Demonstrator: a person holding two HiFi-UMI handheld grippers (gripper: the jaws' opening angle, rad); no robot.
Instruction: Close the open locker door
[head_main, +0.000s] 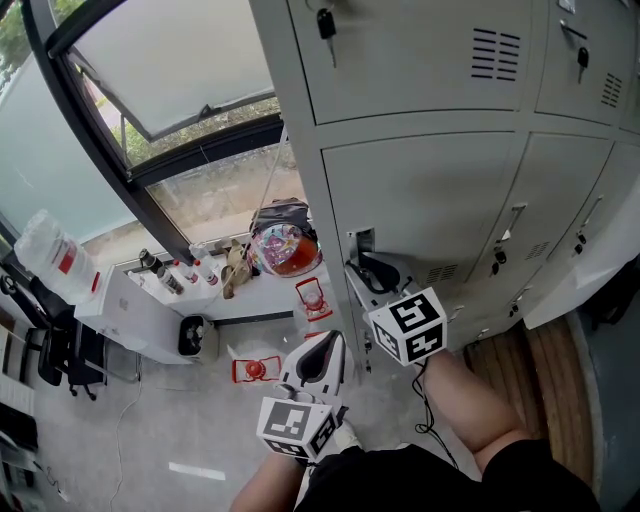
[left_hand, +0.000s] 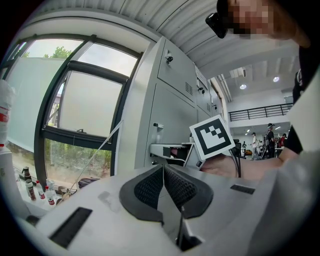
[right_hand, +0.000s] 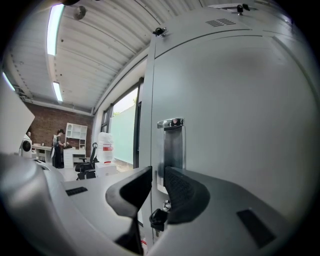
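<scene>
**Door looks all but shut, latch unconfirmed**

On the lockers (head_main: 420, 60), the middle-row door (head_main: 430, 195) sits about flush with its neighbours in the head view, with no gap I can pick out. My read is that the swing is done. What's left is to confirm it's seated and latched (can't tell from these views), then back off.

The right gripper (head_main: 372, 270) is at the door's left edge, tips just below the handle (right_hand: 171, 145). Its jaws stand a narrow gap apart. The door edge and the handle's lower end line up in that gap, but I see no clamp on anything. It looks more like a push contact than a grip. The key (right_hand: 158, 218) hangs just under the jaws.

The left gripper (head_main: 322, 355) is held low, well apart from the lockers, with its pads together and nothing between them.

Room: the door's left edge is the bank's outer corner, so that side is just the window (head_main: 200, 150) bay and nothing boxes the right gripper in. Straight back toward the person looks free.

Down low it's busier. There is a ledge (head_main: 265, 297) with bottles (head_main: 170, 272) and a bag (head_main: 283, 215), and red bits (head_main: 252, 370) on the floor.

Watch item: the key is small, sticks out, and would be easy to snag on retreat.
</scene>
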